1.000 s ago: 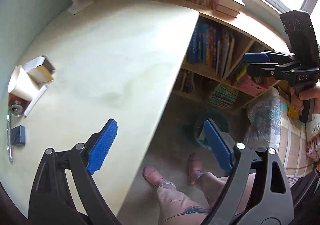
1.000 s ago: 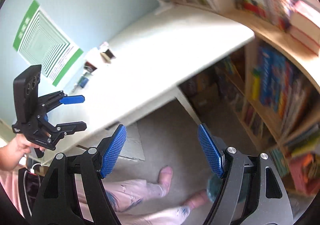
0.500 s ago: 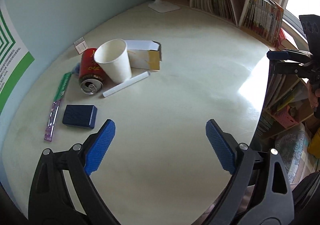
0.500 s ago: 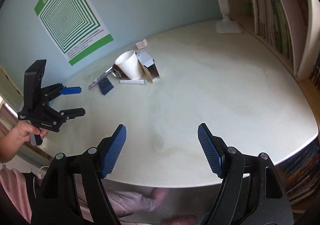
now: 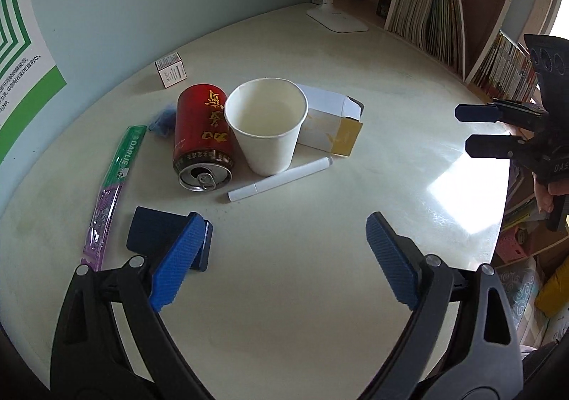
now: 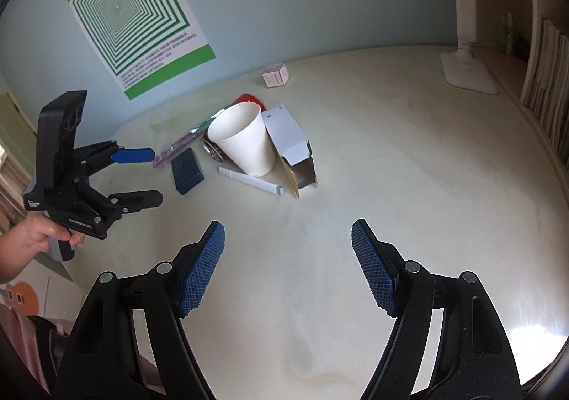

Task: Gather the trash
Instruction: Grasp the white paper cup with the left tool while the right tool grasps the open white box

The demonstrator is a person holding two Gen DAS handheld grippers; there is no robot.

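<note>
A heap of litter lies on the pale desk [image 5: 320, 293]: a white paper cup [image 5: 266, 129] standing upright, a red drink can [image 5: 202, 136] on its side, an opened white carton [image 5: 330, 122], a white marker [image 5: 281, 179], a green toothbrush packet [image 5: 113, 186], a dark blue case [image 5: 156, 236] and a small box [image 5: 171, 69]. My left gripper [image 5: 281, 264] hangs open just short of the heap, its left pad over the blue case. My right gripper [image 6: 288, 268] is open and empty, farther back from the cup [image 6: 245, 140] and carton [image 6: 291, 147].
A white lamp base [image 6: 469, 72] stands at the desk's far right, with bookshelves [image 5: 434, 19] behind it. A green-and-white poster [image 6: 135, 19] hangs on the blue wall. The desk edge [image 5: 505, 193] drops off on the right, with shelves and bedding below.
Both grippers swung from over the floor and the desk's edge to above the desk and closed in on the litter. Jaw widths look unchanged.
</note>
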